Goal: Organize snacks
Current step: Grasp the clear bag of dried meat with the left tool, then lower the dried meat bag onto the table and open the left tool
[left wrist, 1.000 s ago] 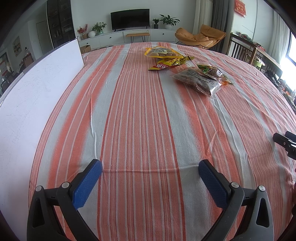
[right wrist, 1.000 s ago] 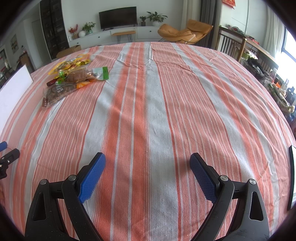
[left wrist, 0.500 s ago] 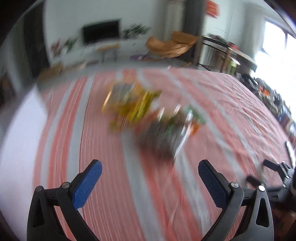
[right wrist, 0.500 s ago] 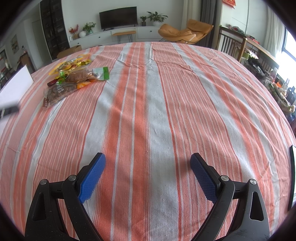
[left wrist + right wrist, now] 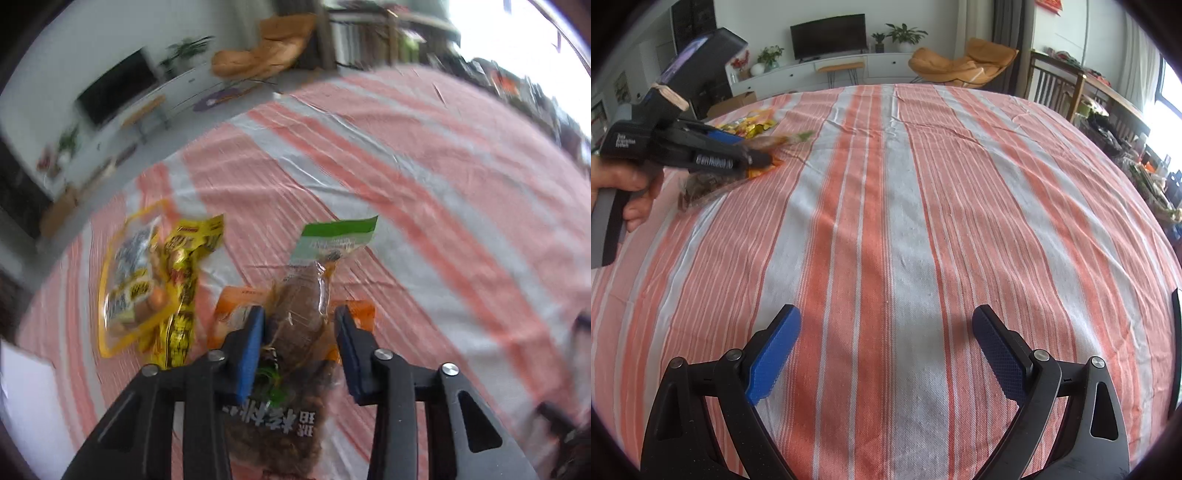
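On table: snack pile.
Left tongs: clamped on brown packet; lift gently, avoid crushing.
Right tongs: wide, empty.

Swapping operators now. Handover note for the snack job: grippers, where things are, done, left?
Left gripper: shut on the green-topped bag, which lies on top of a clear bag of brown snacks and an orange pack.
Right gripper: open, empty, over bare striped cloth.
Yellow packs: on the cloth beside the left gripper.
Done: first bag gripped.
Left: nothing sorted yet; every snack lies in the one cluster.
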`<state>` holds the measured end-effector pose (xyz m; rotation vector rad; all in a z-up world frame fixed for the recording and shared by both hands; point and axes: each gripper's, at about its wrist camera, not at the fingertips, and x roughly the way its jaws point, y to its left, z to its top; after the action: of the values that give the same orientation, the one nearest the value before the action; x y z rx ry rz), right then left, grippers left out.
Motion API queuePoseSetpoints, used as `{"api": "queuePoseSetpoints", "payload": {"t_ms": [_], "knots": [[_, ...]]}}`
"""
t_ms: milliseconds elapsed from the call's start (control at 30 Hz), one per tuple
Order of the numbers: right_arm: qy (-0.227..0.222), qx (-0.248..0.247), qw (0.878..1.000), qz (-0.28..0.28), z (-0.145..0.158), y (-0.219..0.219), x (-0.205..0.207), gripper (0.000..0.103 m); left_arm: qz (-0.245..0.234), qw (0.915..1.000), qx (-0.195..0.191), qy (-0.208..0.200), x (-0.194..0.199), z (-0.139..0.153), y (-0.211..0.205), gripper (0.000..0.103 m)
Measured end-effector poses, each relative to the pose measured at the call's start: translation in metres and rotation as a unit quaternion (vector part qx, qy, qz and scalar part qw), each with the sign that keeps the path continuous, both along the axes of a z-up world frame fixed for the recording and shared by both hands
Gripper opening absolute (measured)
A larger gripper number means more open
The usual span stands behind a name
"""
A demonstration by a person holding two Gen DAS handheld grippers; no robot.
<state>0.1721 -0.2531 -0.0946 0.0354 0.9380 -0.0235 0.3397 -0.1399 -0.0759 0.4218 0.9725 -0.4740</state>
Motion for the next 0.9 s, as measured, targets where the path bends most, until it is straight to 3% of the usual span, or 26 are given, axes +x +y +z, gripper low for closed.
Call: {"api": "queuePoseSetpoints", "payload": {"t_ms": [100,233,367,500,567,633,700,733,800,900], "knots": [[-0.001,0.003,1.0,0.0,0.0,0.0,0.0,0.096,0.027,0.9987,-0.042,0.005,-0.021,0.008,0.016,0.036],[-0.002,0.008,1.0,0.001,0.0,-0.001,0.0,0.096,0.071,0.9953,-0.066,0.009,-0.086,0.016,0.047,0.033],[-0.003,0.011,1.0,0.002,0.0,-0.001,0.0,0.096,0.154,0.9844,-0.08,0.028,-0.142,0.013,0.109,0.032],[-0.002,0.007,1.0,0.002,-0.001,0.001,0.0,0.096,0.206,0.9763,-0.067,0.004,-0.164,0.007,0.152,0.03],[-0.002,0.007,1.0,0.002,-0.001,0.001,0.0,0.096,0.21,0.9771,-0.031,-0.016,-0.165,0.005,0.154,0.03],[-0.002,0.007,1.0,0.002,-0.001,0.002,0.0,0.096,0.2,0.9792,-0.03,-0.022,-0.164,0.002,0.152,0.033],[-0.002,0.007,1.0,0.002,-0.001,0.001,0.0,0.096,0.188,0.9814,-0.037,-0.017,-0.16,-0.004,0.145,0.05],[-0.002,0.008,1.0,0.002,-0.001,0.001,0.0,0.096,0.181,0.9824,-0.046,-0.013,-0.159,-0.008,0.142,0.067],[-0.002,0.008,1.0,0.002,-0.001,0.001,0.0,0.096,0.183,0.9815,-0.057,-0.013,-0.157,-0.012,0.14,0.081],[-0.003,0.012,1.0,0.002,-0.001,0.0,0.0,0.096,0.2,0.9774,-0.066,-0.013,-0.152,-0.015,0.143,0.083]]}}
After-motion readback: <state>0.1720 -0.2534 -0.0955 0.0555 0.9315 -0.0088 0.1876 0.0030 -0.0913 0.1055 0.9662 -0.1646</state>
